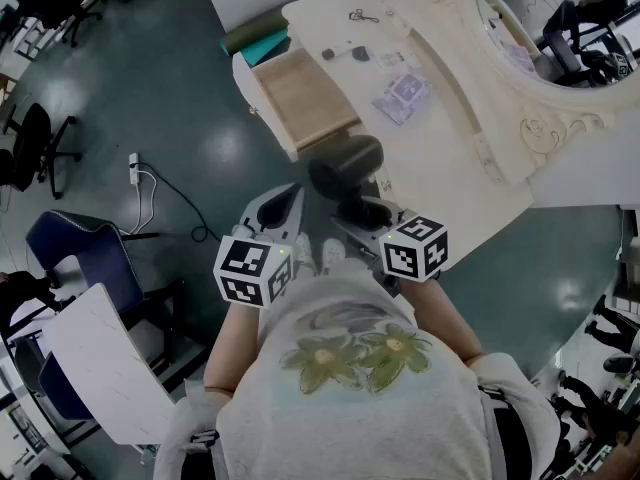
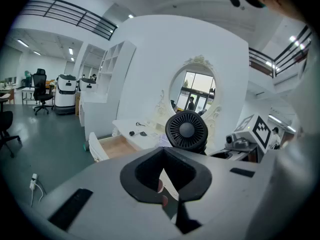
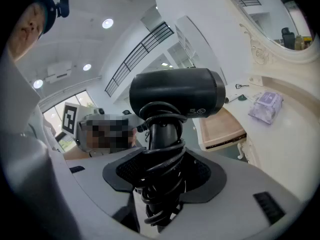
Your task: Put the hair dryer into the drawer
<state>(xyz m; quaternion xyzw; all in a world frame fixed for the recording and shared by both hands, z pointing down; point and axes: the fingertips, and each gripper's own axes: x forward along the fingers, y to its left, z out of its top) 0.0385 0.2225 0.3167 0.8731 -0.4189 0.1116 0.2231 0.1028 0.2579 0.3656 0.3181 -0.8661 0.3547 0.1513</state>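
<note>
Just near of the open drawer (image 1: 305, 96), right claw (image 3: 162, 184) clamps the hair dryer (image 1: 345, 163) aloft, left claw (image 2: 167, 184) together, empty; carry step, next probably reach farther, lower, release.

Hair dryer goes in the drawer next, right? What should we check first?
1. Hair dryer held: ok, the right gripper is clamped on its handle.
2. Cord tidy: ok, wound round the handle.
3. Drawer open: ok, pulled out.
4. Room inside: ok, its wooden bottom looks bare.
5. Left gripper out of the way: ok, empty, off to the dryer's side.
6. Dryer fits the drawer: cannot tell.
</note>
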